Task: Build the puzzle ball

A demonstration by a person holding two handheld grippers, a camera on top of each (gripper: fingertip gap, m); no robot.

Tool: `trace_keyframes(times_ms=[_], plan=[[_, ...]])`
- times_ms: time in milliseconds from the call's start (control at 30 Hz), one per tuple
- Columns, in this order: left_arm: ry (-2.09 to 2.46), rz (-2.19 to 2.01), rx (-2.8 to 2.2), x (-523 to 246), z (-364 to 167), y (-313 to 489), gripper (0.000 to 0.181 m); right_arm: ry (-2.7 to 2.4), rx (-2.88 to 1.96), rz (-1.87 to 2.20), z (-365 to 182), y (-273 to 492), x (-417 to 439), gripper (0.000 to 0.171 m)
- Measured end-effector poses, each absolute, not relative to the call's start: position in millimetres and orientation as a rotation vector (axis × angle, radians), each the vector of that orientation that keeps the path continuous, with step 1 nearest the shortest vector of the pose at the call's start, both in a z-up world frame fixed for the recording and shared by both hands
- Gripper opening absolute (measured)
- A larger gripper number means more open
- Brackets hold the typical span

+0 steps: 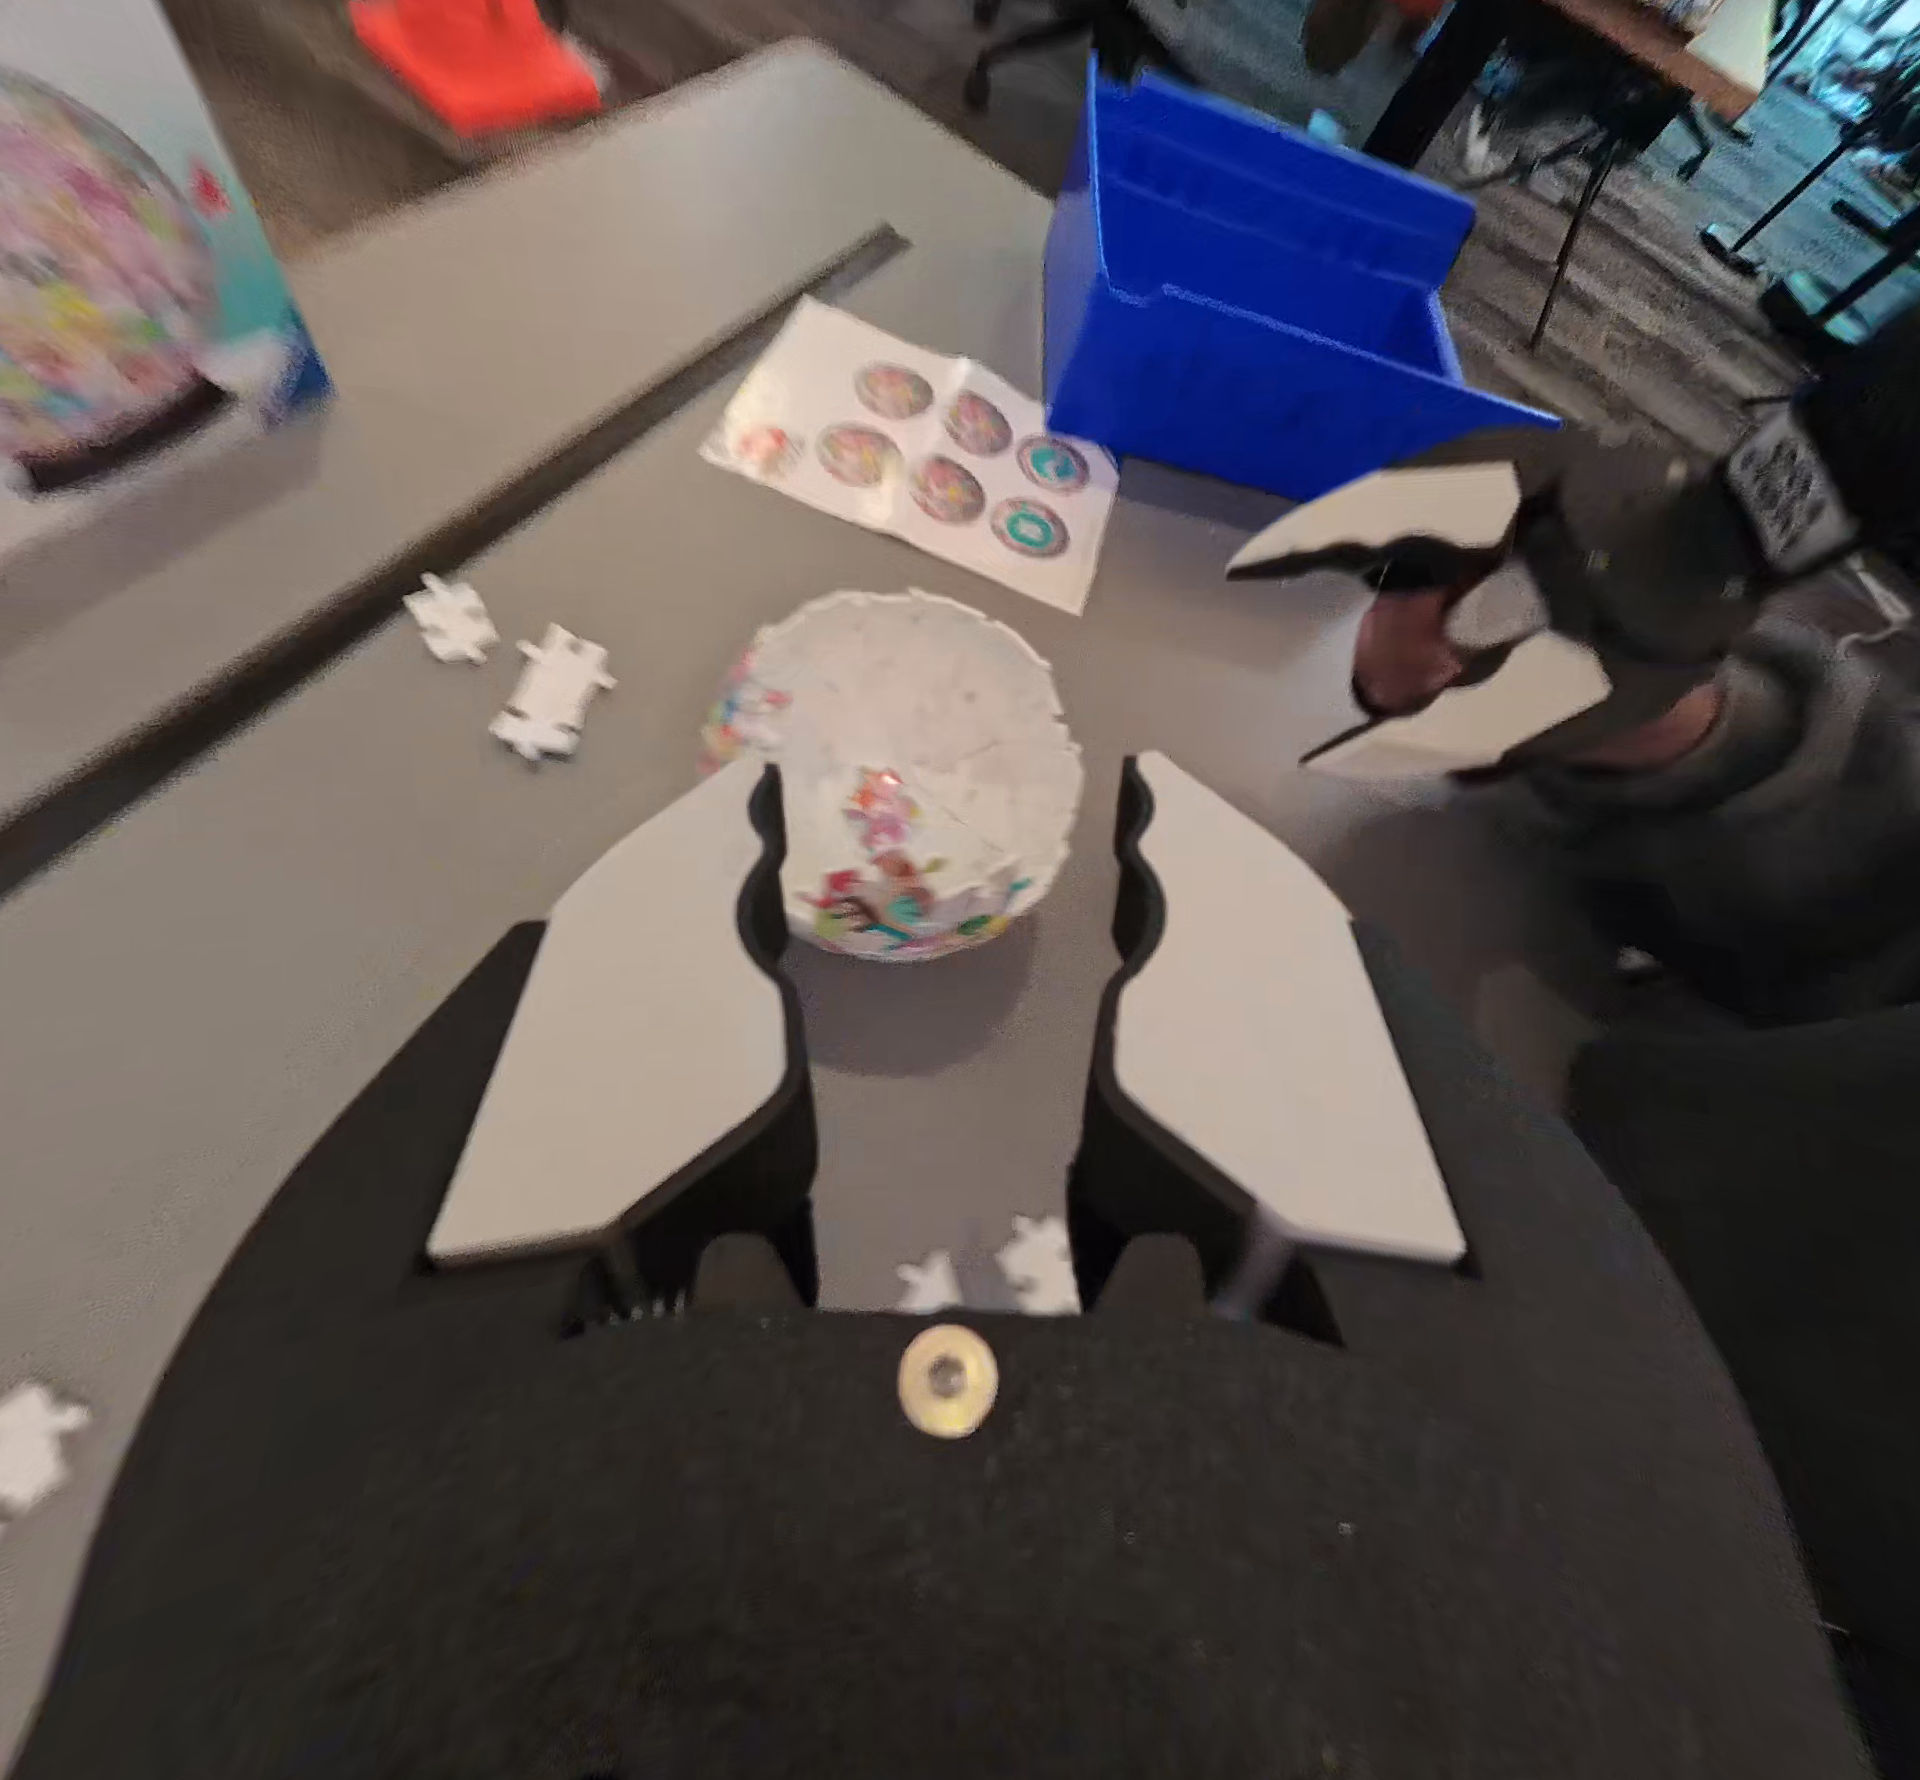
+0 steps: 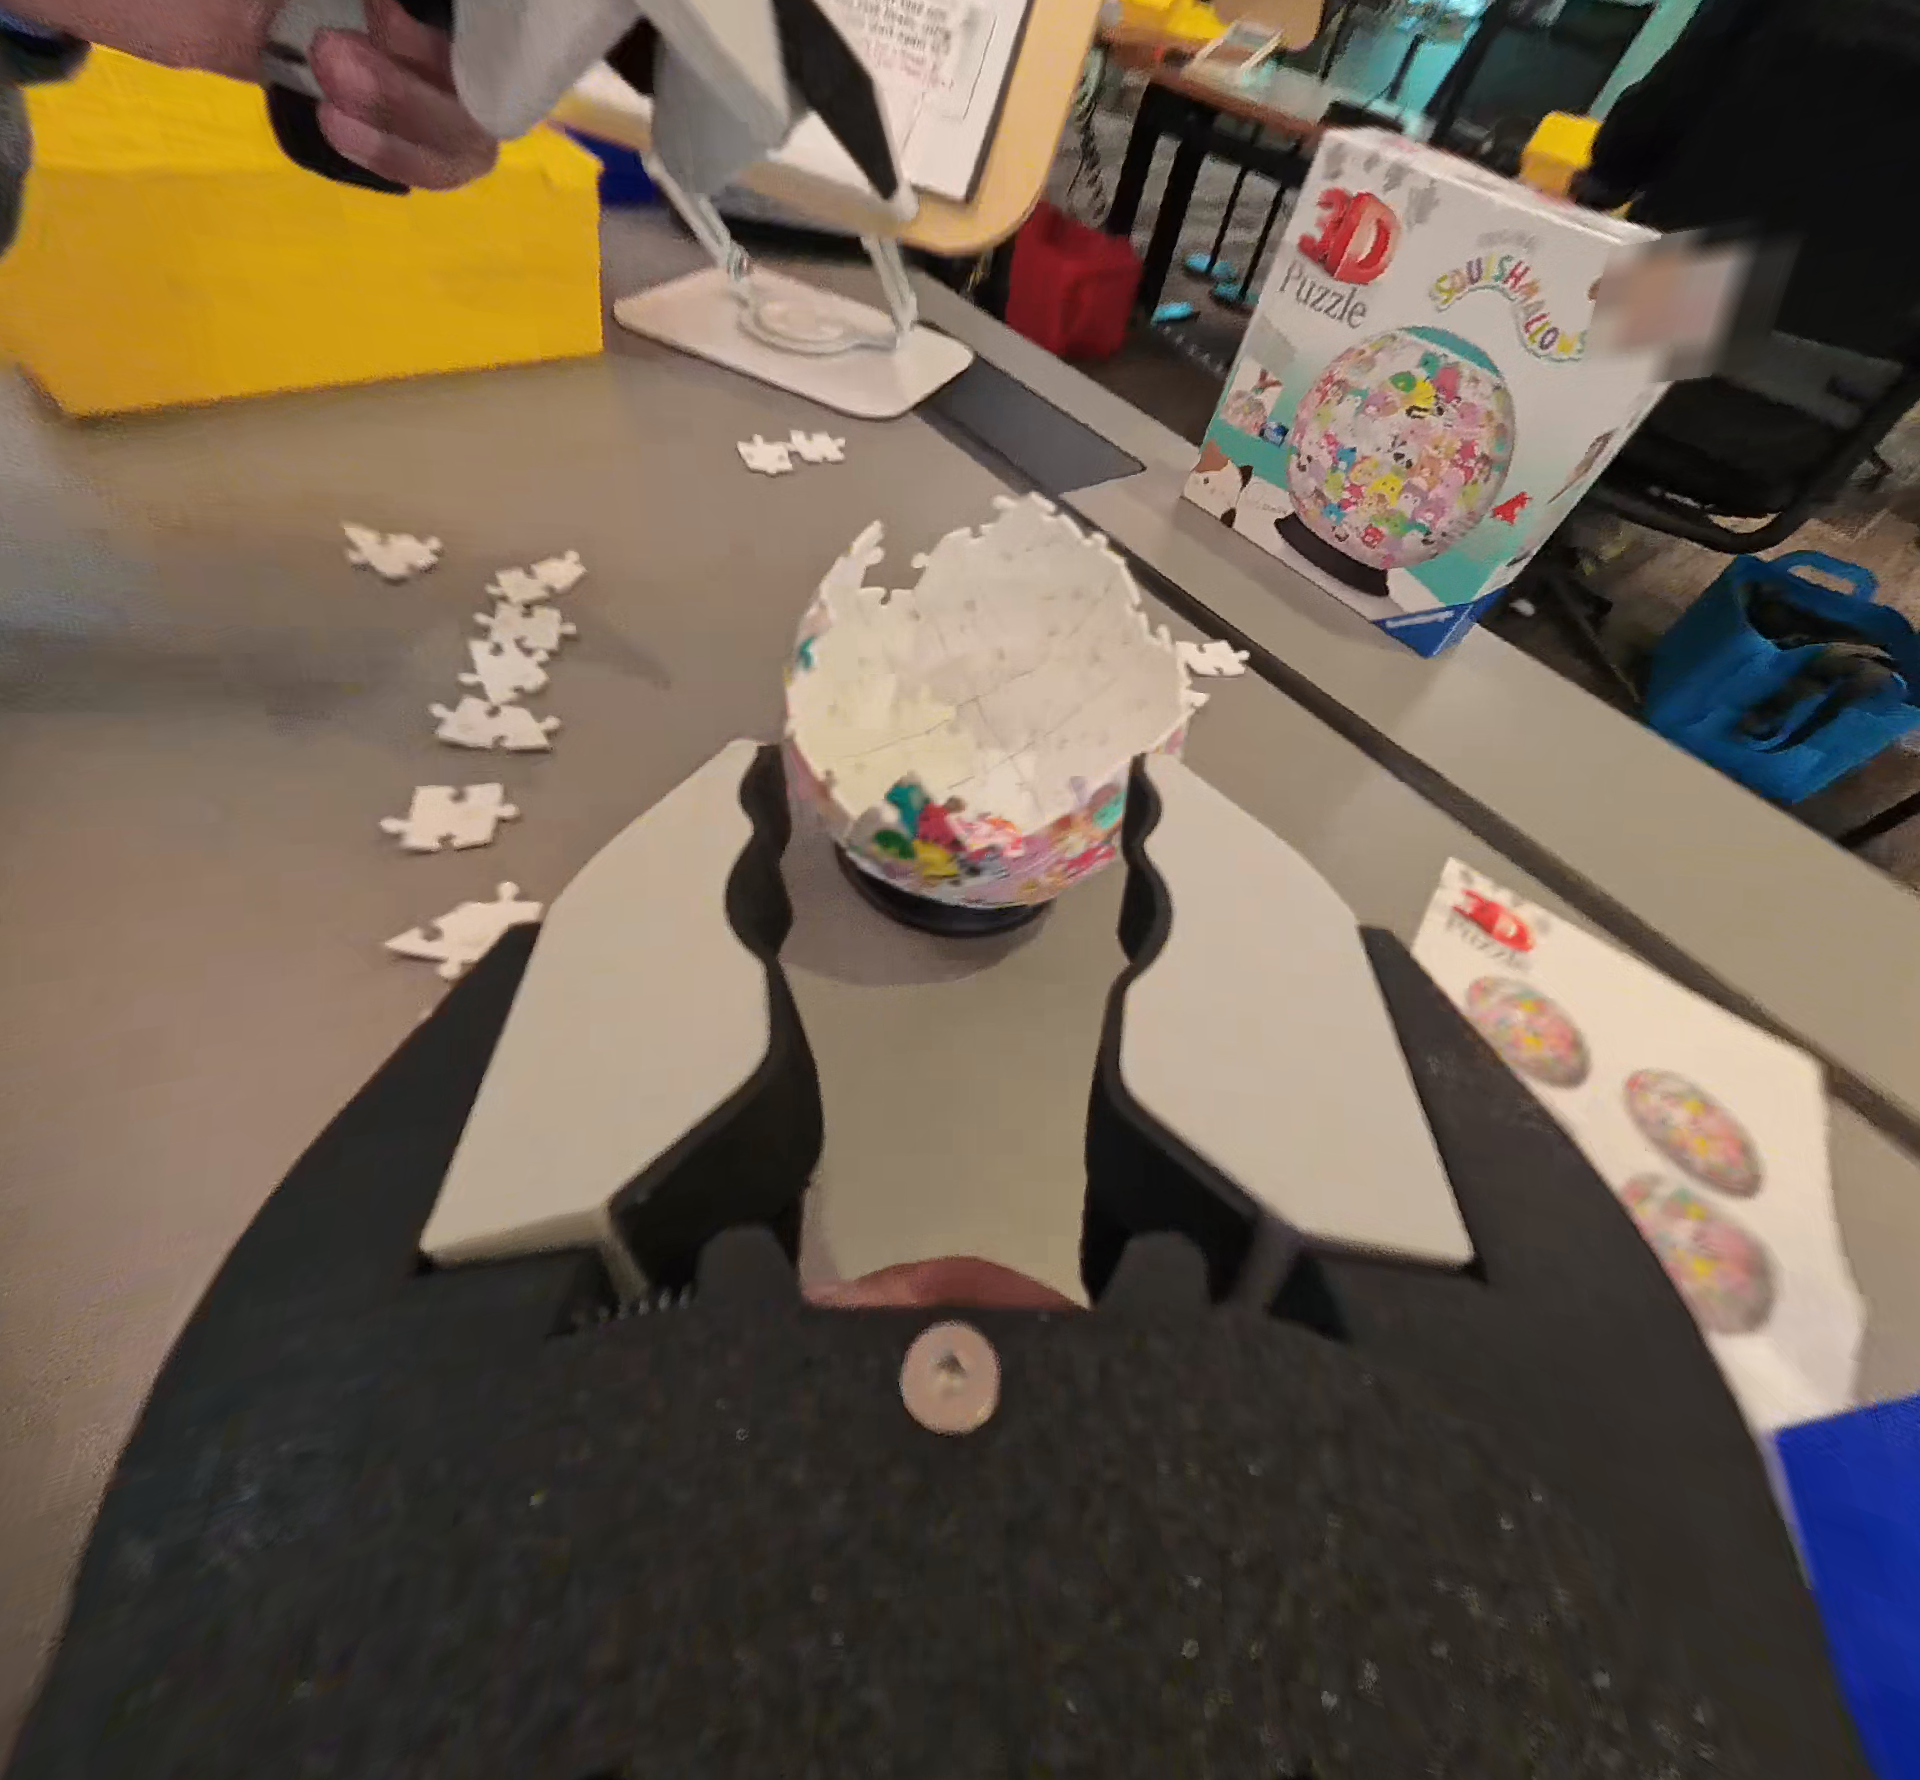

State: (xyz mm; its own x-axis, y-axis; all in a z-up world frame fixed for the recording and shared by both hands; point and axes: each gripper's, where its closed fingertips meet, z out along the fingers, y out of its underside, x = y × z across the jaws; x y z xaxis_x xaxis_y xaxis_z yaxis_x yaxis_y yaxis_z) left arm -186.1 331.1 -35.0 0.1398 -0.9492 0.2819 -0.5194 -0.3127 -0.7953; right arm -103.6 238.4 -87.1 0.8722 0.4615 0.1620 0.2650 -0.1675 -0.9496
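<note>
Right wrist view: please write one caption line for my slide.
Open right claw faces the half-built puzzle ball on its stand; loose pieces lie left.

Left gripper point(image 1: 940, 780) fingers spread, empty. Right gripper point(image 2: 951, 780) fingers spread too, apparently empty; both raised.

Both grippers, left point(image 1: 945, 795) & right point(image 2: 951, 785), look identical: rough black body w/ a silver screw point(image 1: 948, 1383) in the middle, flat grey fingers point(image 1: 644, 1024) w/ wavy black inner pads point(image 2: 764, 857), plus a dark sleeve point(image 1: 1745, 743).
</note>
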Motion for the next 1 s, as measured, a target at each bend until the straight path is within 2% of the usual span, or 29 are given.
trace_keyframes(times_ms=[133, 267, 333, 433, 533, 800, 1000], plan=[[1.515, -1.038, -2.210, -148, -50, 297, 0.050, -0.446, -1.720, 0.271, -107, 214, -114, 0.061], [1.692, -0.718, -2.433, -127, -93, 305, 0.040, -0.484, -1.741, 0.292, -116, 199, -119, 0.065], [1.754, -0.562, -2.562, -126, -117, 310, 0.040, -0.489, -1.702, 0.263, -102, 193, -115, 0.070], [1.765, -0.380, -2.707, -126, -139, 313, 0.034, -0.412, -1.606, 0.330, -83, 184, -109, 0.063], [1.744, -0.260, -2.788, -124, -150, 313, 0.034, -0.382, -1.630, 0.420, -85, 183, -107, 0.065], [1.598, -0.142, -2.870, -115, -159, 315, 0.035, -0.421, -1.620, 0.441, -83, 178, -110, 0.067], [1.555, -0.375, -2.592, -100, -112, 302, 0.050, -0.426, -1.638, 0.420, -86, 178, -105, 0.067]])
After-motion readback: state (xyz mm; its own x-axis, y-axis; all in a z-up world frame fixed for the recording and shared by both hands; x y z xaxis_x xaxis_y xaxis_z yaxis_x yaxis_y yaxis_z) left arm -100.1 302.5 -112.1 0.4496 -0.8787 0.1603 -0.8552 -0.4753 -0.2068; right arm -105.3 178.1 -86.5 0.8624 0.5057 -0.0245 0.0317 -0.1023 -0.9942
